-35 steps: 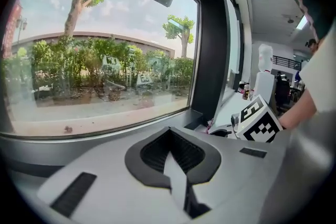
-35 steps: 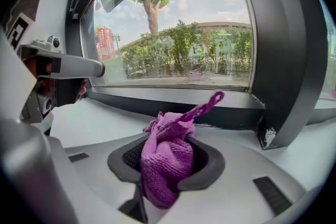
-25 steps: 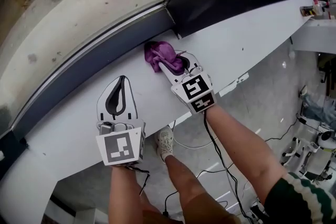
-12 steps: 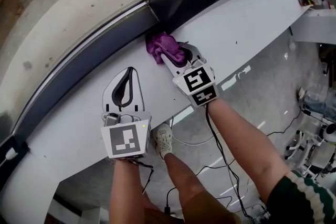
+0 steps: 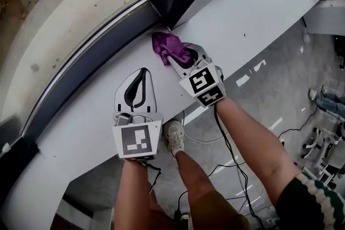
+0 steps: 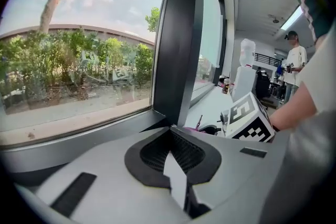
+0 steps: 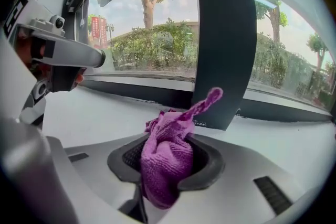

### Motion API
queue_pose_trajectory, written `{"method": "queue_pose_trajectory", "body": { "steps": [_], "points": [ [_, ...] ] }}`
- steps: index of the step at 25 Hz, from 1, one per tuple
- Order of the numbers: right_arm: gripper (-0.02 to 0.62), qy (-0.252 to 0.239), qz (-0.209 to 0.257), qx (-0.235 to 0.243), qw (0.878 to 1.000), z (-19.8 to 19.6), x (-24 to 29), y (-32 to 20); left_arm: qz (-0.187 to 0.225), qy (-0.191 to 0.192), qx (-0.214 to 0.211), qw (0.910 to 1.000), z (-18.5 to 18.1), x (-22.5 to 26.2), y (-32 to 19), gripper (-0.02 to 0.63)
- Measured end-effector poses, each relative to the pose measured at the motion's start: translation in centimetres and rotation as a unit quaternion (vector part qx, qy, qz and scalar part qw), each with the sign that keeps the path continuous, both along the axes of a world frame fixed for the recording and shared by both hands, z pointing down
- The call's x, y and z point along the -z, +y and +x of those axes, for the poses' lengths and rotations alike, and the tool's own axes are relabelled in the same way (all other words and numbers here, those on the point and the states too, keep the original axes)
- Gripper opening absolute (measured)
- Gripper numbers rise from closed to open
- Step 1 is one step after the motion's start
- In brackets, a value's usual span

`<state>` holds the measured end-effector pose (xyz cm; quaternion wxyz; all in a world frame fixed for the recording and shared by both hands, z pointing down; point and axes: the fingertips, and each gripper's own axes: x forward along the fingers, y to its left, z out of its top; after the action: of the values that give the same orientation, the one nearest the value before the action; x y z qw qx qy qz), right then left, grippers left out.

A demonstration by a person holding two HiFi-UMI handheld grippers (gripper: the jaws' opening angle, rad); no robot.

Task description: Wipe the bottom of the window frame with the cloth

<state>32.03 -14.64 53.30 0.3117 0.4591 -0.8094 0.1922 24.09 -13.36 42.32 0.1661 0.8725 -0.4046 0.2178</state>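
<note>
Your right gripper is clenched on the purple cloth. In the right gripper view the two jaws press the cloth from both sides, so that a thick bunch fills the dark padded hollow between them. The rest of the cloth comes out beyond the fingertips, and one twisted corner stands up above them. Ahead of these fingertips you have the white sill. Just behind the cloth runs the dark bottom of the window frame, where it meets the foot of the dark upright post. The cloth is very near this corner, but I cannot tell if it touches the frame. Your left gripper is clenched too and holds nothing. In the left gripper view its jaws meet at the tips, and only a narrow slit is free between the black pads, where the white sill shows through. This gripper is over the sill, to the left of the right one and well apart from the cloth. Its fingertips point toward the bottom frame and the window glass beyond it. To the right of the left fingertips you see the marker cube of the right gripper, and a small purple piece beside it.
</note>
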Motion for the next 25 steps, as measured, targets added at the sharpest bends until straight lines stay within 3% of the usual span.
{"method": "queue_pose_trajectory", "body": {
  "steps": [25],
  "points": [
    [0.147, -0.015, -0.011, -0.021, 1.000, 1.2, -0.5, 8.1, -0.031, -0.022, -0.028, 0.9989, 1.0, -2.2, 6.1, 0.005]
  ]
}}
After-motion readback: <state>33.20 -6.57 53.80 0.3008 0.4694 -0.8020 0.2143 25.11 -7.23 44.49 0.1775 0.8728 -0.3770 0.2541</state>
